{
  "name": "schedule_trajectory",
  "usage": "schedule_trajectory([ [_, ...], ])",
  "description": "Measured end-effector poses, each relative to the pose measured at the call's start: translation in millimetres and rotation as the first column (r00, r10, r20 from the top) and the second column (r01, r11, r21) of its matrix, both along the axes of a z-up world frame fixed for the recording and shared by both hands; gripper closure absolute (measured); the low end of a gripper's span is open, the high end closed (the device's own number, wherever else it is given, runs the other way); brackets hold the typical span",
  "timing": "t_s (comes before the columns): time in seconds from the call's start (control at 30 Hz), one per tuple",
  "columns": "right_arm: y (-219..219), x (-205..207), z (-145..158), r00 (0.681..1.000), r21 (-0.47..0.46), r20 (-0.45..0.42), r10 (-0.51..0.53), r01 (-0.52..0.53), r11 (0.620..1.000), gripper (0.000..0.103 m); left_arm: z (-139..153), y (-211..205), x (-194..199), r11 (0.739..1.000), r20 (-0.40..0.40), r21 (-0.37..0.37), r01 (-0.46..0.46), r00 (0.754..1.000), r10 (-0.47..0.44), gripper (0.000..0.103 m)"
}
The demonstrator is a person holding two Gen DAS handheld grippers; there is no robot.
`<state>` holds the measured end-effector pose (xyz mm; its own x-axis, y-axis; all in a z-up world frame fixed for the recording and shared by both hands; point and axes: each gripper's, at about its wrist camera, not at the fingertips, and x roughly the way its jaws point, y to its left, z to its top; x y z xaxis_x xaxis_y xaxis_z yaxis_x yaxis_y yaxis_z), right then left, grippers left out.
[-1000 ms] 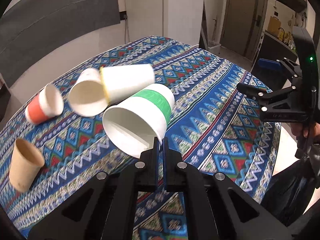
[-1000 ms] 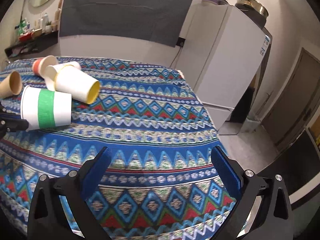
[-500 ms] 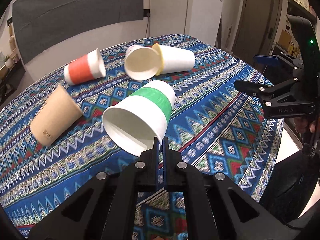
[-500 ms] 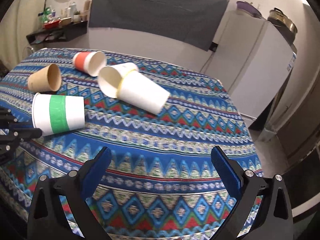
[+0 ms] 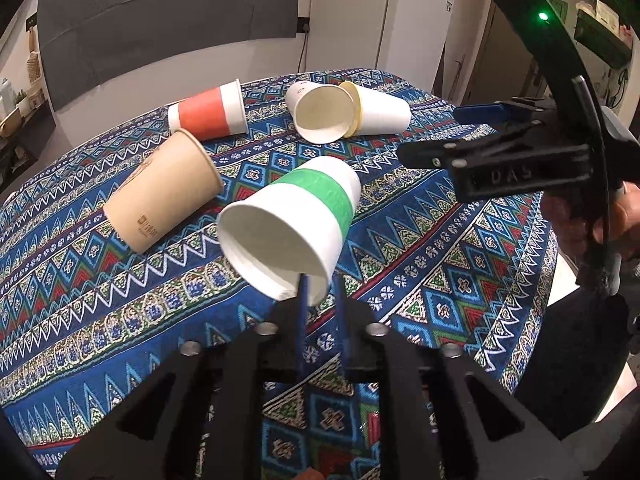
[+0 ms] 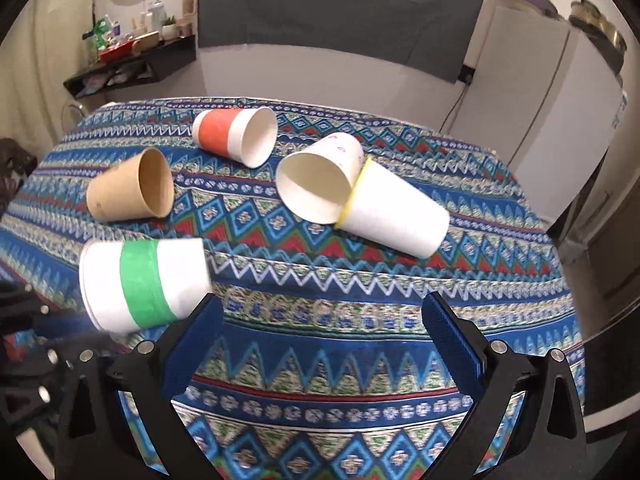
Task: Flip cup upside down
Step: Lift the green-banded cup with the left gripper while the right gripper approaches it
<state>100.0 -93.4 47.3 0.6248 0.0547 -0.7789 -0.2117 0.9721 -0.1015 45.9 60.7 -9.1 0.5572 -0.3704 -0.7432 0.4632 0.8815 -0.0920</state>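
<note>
A white paper cup with a green band [image 5: 296, 220] lies on its side, mouth toward my left gripper; it also shows in the right wrist view [image 6: 146, 284]. My left gripper [image 5: 320, 292] has its fingers a small gap apart, with the cup's rim wall between them; the left finger is inside the mouth, the right one outside. My right gripper [image 6: 322, 332] is wide open and empty, its left finger close beside the cup's base.
A patterned blue cloth [image 6: 360, 300] covers the table. On their sides lie a brown cup [image 6: 132, 192], a red-banded cup [image 6: 236, 136], and two white cups [image 6: 320, 184] touching each other. The table edge drops off at the right.
My left gripper's fingers have parted from pinching the cup's rim. The green-banded cup has sunk toward the cloth. My right gripper has moved closer to the cup.
</note>
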Motion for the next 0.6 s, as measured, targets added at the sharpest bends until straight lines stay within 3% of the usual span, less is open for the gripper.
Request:
schedule_trajectory([
  [0.03,1.0,2.7,-0.2,1.000,0.028,-0.022,-0.004,0.005,1.000,0.008,0.9,3.4,-1.8,1.000,0.006,0.002,0.000,1.000,0.000,0.062],
  [0.07,1.7,5.0,-0.8,0.999,0.061,-0.047,-0.008,0.010,0.998,0.008,1.5,5.6,-3.0,1.000,0.012,0.002,0.000,1.000,0.000,0.055],
  [0.13,3.8,9.6,-2.3,0.996,0.117,-0.091,-0.014,0.024,0.993,0.008,3.6,10.4,-4.7,1.000,0.024,0.003,0.001,1.000,-0.001,0.051],
  [0.23,7.1,14.9,-7.7,0.987,0.191,-0.157,-0.020,0.050,0.980,0.008,5.3,15.6,-7.8,1.000,0.039,0.011,-0.014,0.999,0.013,0.031],
  [0.3,9.2,18.6,-14.1,0.976,0.254,-0.219,-0.019,0.076,0.964,0.008,6.0,18.5,-6.9,1.000,0.051,0.015,-0.022,0.998,0.021,0.025],
  [0.37,9.7,21.6,-21.0,0.958,0.320,-0.285,-0.011,0.106,0.942,0.008,6.5,23.5,-7.2,0.999,0.067,0.030,-0.038,0.997,0.036,0.013],
  [0.47,11.3,23.3,-30.3,0.932,0.405,-0.363,-0.003,0.160,0.900,0.008,6.8,31.0,-5.0,0.996,0.080,0.057,-0.061,0.995,0.057,0.007],
  [0.6,11.5,25.5,-36.5,0.899,0.505,-0.437,0.015,0.231,0.832,0.008,9.3,43.4,0.1,0.991,0.098,0.077,-0.109,0.990,0.101,0.006],
])
